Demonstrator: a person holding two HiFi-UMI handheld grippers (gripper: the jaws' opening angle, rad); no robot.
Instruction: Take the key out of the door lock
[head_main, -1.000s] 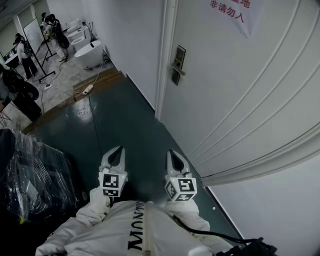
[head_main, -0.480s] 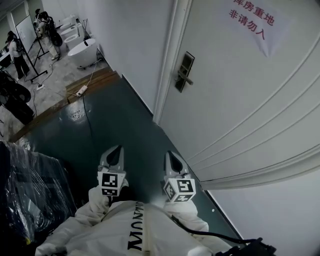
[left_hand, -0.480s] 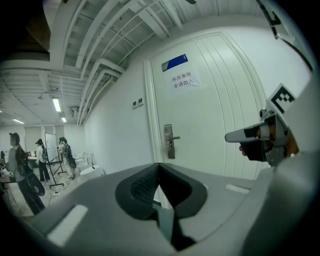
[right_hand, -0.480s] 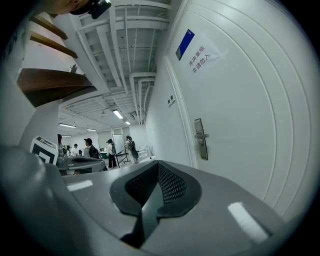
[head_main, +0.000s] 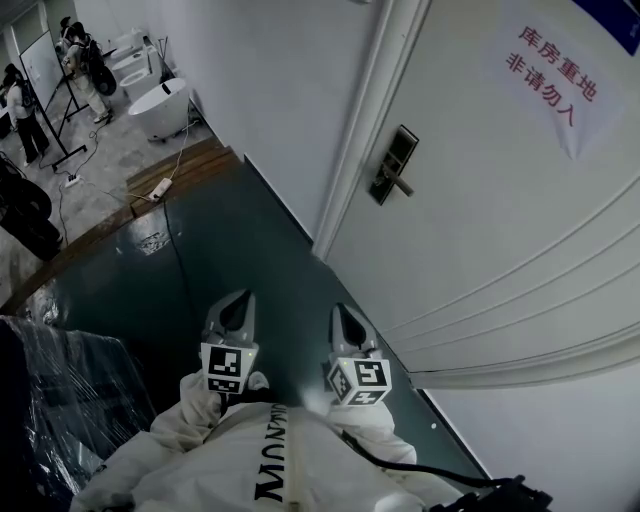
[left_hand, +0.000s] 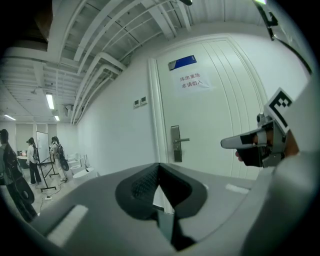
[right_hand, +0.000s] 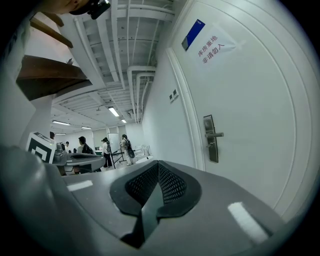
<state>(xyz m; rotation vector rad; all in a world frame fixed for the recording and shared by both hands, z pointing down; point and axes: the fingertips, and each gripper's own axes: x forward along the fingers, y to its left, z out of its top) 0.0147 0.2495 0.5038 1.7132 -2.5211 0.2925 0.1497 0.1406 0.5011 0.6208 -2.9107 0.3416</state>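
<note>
- Key: can't pick it out in any view; the lock plate (head_main: 392, 163) is too small and dim here to show a keyhole or anything in it
- That plate is a dark, narrow rectangle with a metal lever handle (head_main: 401, 184), mounted on the door (head_main: 480, 230) and well apart from both tongs
- Left gripper (left_hand: 159, 166) is clenched, its dark mesh-textured pads meeting at the tip with nothing between them
- Right gripper (right_hand: 158, 164) is the same: jaws pressed together and empty
- Both are grey, smooth-shelled wedges held low in front of white sleeves (head_main: 190, 415), side by side above the floor
- The door is white and smooth with long raised mouldings; a paper sign (head_main: 548, 80) carries red characters, and a blue plate (head_main: 620, 20) above it is cut off by the frame edge
- The floor (head_main: 250, 250) is dark green and glossy, with a wooden strip (head_main: 190, 160) at its far end and pale flooring beyond
- Far left stand a white bathtub (head_main: 160, 100) and people (head_main: 80, 55), small and indistinct
- A plastic-wrapped dark bulk (head_main: 60, 390) at lower left runs out of frame
- Overhead in the gripper views there are exposed white pipes (right_hand: 120, 45) and strip lights
</note>
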